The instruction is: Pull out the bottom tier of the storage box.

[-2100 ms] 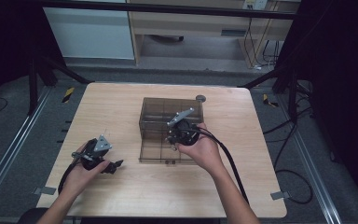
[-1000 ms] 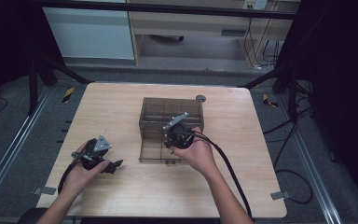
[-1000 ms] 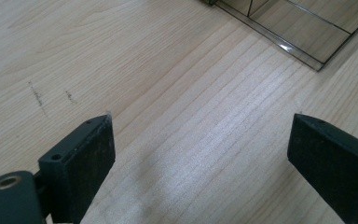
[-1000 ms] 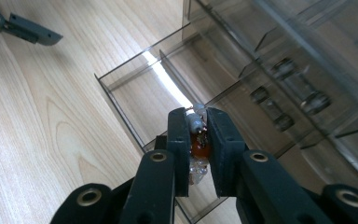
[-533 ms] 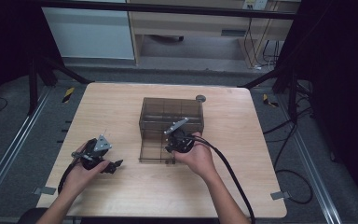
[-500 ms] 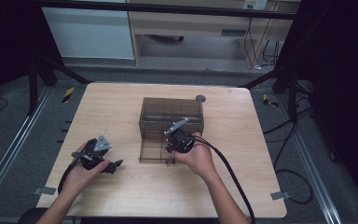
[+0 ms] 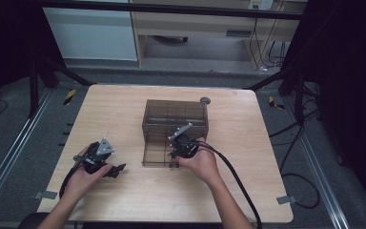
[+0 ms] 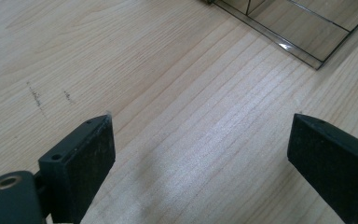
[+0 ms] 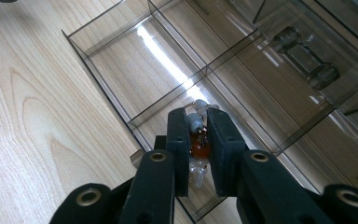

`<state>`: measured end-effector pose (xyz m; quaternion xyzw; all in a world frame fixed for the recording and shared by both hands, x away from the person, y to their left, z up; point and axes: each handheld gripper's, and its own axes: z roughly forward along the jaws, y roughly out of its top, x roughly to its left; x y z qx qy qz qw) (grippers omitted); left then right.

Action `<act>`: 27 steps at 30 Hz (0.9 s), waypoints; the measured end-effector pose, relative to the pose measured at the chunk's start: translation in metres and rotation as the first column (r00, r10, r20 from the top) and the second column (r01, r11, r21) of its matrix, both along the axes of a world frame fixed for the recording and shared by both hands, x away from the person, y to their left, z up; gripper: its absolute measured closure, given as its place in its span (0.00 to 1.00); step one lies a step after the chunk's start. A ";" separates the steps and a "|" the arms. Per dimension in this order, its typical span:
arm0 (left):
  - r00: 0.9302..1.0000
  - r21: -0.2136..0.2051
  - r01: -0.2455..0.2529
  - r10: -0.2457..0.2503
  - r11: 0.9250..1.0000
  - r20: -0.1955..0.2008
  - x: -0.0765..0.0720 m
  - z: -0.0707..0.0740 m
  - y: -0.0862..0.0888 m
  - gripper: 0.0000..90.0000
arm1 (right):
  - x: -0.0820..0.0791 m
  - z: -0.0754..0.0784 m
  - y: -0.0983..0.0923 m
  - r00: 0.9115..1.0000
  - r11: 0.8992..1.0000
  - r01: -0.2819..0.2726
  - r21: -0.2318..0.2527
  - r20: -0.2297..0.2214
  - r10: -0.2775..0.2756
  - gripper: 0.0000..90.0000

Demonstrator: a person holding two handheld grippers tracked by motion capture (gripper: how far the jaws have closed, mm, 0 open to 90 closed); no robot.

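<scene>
Right gripper (image 9: 199, 135) over the near edge of the smoky clear-plastic drawer organiser (image 7: 175, 125), its jaws narrowed on a small glass bulb (image 9: 199, 145) with an amber middle — probably light, slick and fragile, best pinched gently across the body. Left gripper (image 8: 205, 154) rests left of the organiser — jaws wide, nothing between them

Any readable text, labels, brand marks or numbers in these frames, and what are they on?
None can be read.
Clear divided box: no label or print.
Small amber item in the right claw: no marking legible.
Left claw: plain black pads.
Wooden table: only grain and faint scuffs.
</scene>
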<state>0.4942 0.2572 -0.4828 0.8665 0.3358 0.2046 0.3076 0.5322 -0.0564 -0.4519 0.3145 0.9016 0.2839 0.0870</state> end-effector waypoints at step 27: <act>1.000 0.000 0.002 -0.002 1.000 0.001 0.000 0.000 0.000 0.08 | -0.002 0.006 0.000 1.000 1.000 0.004 0.020 0.000 -0.004 0.86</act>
